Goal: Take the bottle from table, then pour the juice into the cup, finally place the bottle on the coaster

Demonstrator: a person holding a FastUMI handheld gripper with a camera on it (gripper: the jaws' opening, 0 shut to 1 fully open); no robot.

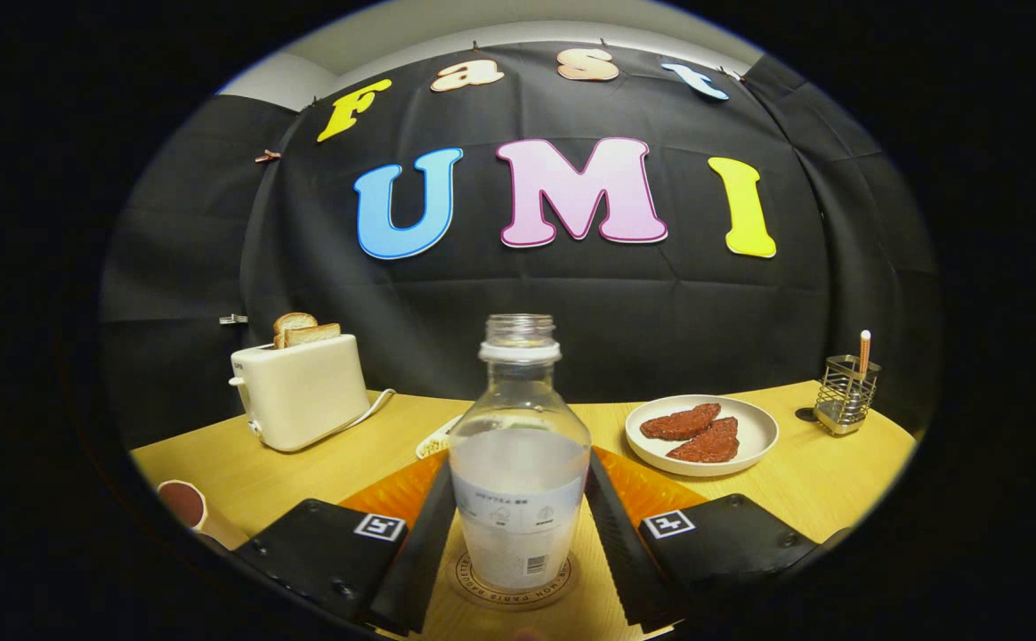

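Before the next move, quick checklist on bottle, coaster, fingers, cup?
1. Bottle upright: ok.
2. Bottle on coaster, printed ring under its base: looks ok.
3. Cap off, neck open: ok.
4. Gripper fingers flank the bottle; pressing or released: cannot tell.
5. Cup off to the side of the fingers, away from the bottle: ok.
6. Plate beyond the fingers, out of a straight pull-back: ok.
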